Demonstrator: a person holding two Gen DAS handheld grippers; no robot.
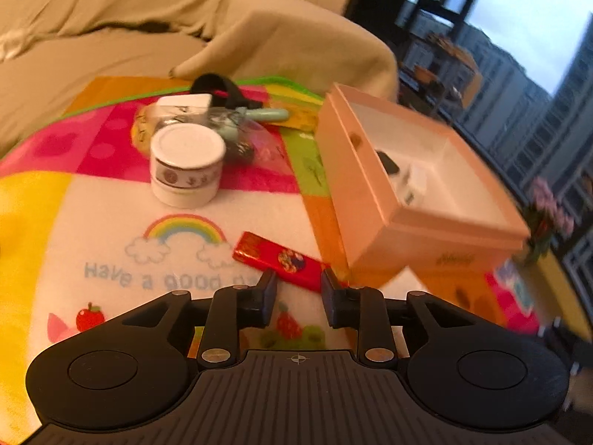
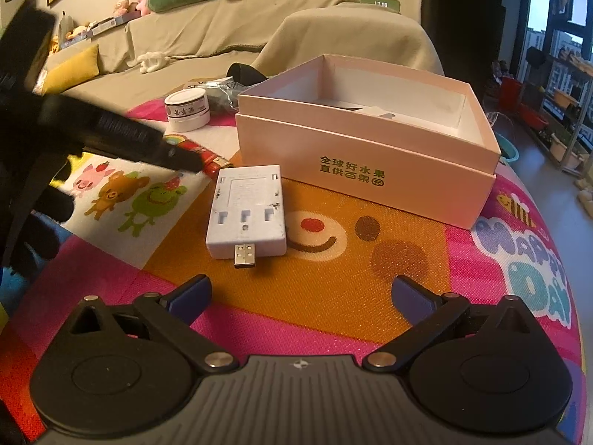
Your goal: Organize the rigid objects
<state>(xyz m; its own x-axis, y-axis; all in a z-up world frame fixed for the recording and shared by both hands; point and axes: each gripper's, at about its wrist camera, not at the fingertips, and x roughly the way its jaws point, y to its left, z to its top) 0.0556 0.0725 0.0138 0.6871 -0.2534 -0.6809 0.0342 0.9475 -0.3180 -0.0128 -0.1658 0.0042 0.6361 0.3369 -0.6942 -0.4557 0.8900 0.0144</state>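
A pink open box [image 1: 407, 200] [image 2: 370, 170] stands on the colourful mat and holds a few small items. A red lighter [image 1: 281, 259] [image 2: 207, 157] lies on the mat. My left gripper [image 1: 298, 289] sits just over its near end, jaws partly apart around it, not clamped; its fingers also show in the right wrist view [image 2: 181, 159]. A white round tin [image 1: 187, 167] [image 2: 187, 109] stands further back. A white USB adapter [image 2: 246, 215] lies flat ahead of my right gripper [image 2: 300, 296], which is wide open and empty.
Behind the tin is a pile with a white charger [image 1: 185, 105], a teal tool [image 1: 259, 115], plastic wrap and a black strap [image 1: 215, 83]. A beige covered sofa [image 2: 222, 29] stands behind. Shelves [image 2: 556, 111] and a window are at the right.
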